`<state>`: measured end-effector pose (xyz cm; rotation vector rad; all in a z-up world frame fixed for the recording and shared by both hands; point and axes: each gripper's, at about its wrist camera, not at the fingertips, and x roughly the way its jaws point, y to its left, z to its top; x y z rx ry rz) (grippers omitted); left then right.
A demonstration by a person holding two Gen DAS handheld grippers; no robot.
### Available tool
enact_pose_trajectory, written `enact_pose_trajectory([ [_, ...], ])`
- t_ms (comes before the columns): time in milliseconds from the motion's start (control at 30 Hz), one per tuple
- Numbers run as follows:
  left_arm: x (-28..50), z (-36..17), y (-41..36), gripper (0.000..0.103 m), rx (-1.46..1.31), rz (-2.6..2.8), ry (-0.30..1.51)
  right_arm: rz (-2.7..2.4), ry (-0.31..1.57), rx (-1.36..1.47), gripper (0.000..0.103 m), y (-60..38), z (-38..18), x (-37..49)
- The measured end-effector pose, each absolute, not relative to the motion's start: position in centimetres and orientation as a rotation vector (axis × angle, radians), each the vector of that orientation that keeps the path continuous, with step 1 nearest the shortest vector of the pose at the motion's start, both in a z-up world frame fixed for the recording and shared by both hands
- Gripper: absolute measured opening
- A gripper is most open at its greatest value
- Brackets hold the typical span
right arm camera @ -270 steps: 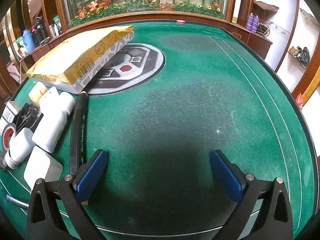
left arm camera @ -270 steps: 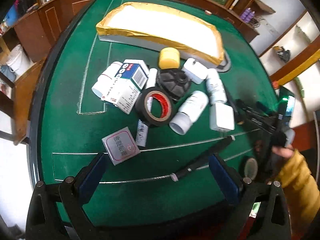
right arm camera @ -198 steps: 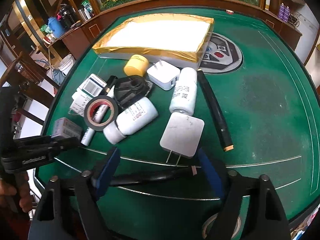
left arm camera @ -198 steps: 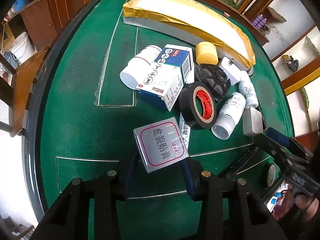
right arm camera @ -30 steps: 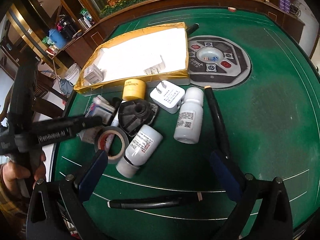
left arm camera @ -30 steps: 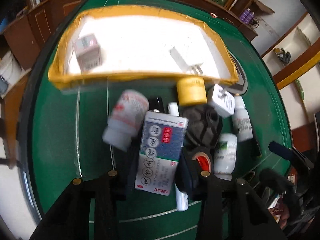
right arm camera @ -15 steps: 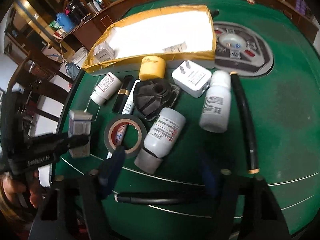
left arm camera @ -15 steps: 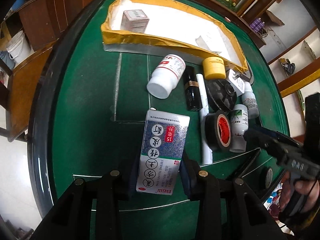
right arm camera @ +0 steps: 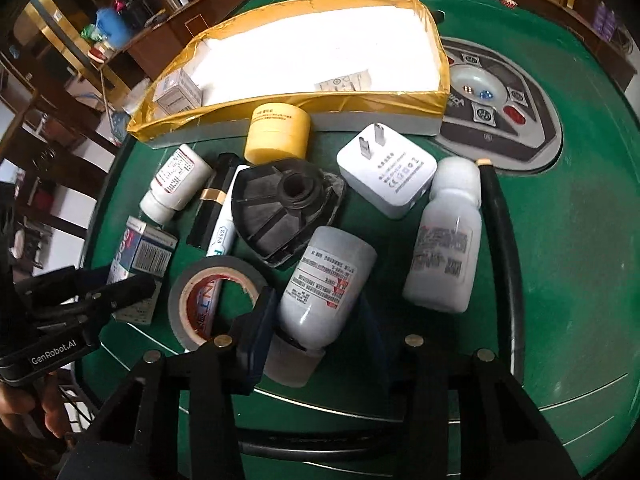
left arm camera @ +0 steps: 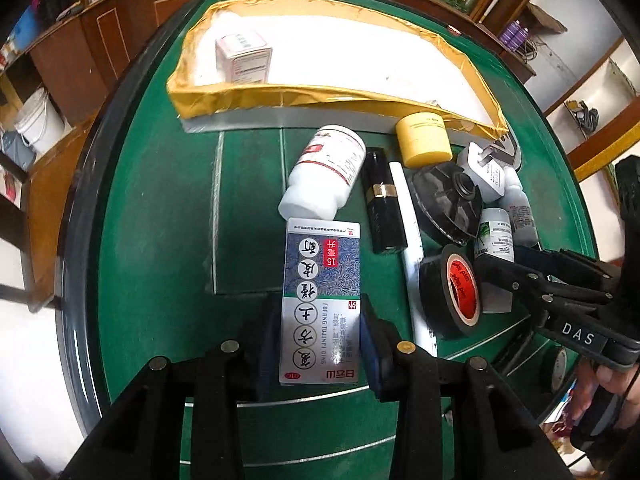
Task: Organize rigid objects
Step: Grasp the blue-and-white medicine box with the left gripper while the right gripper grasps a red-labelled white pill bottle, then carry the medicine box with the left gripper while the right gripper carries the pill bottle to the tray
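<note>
The left gripper (left arm camera: 320, 332) has its jaws squeezed on the sides of a blue and white medicine box (left arm camera: 322, 300), near the front left of the green table (left arm camera: 160, 240). The right gripper (right arm camera: 316, 340) has its jaws on both sides of a white bottle (right arm camera: 326, 280) that lies on the table, just right of the black tape roll (right arm camera: 212, 300). Far behind sits the yellow-edged tray (right arm camera: 300, 100) with a small box (right arm camera: 176, 92) in its left end
</note>
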<state>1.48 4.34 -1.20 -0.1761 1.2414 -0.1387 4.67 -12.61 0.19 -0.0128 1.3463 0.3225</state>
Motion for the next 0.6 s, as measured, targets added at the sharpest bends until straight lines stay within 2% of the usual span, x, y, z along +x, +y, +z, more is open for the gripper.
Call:
enact_pose_trajectory([
  [600,1.7,-1.5,3.3,0.038,-0.190,-0.110,1.235,0.368,1.370,-0.041,0.038,-13.1,-0.2,4.5],
])
